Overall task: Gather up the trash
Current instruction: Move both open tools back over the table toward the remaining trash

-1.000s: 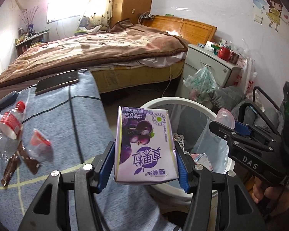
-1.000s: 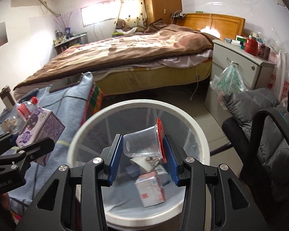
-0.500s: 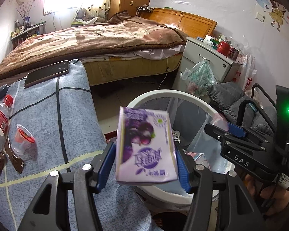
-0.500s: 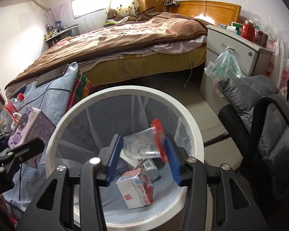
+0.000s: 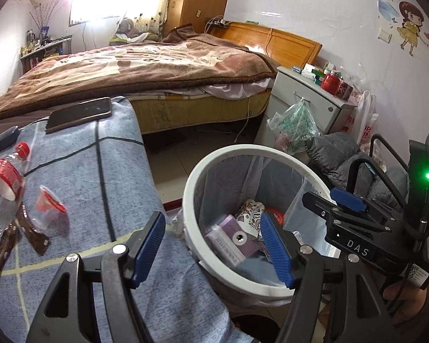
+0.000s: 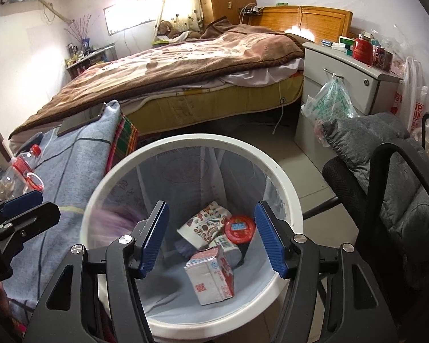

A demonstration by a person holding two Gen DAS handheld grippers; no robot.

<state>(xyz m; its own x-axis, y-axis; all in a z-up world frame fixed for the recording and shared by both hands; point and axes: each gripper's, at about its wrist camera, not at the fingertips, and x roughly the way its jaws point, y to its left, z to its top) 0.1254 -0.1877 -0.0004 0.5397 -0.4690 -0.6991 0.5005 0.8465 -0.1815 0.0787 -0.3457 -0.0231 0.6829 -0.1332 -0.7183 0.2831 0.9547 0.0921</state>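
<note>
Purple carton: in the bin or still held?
In the bin. The purple carton lies inside the white bin; the left hand-held gripper is open, empty.

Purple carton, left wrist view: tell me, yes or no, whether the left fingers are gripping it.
No. The purple carton lies inside the white bin, and the left gripper stands open with nothing between its fingers.

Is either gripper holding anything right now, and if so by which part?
Nothing is held. The left gripper and right gripper have both just been opening, with nothing between their jaws; the purple carton and red-lidded cup lie in the bin.
</note>
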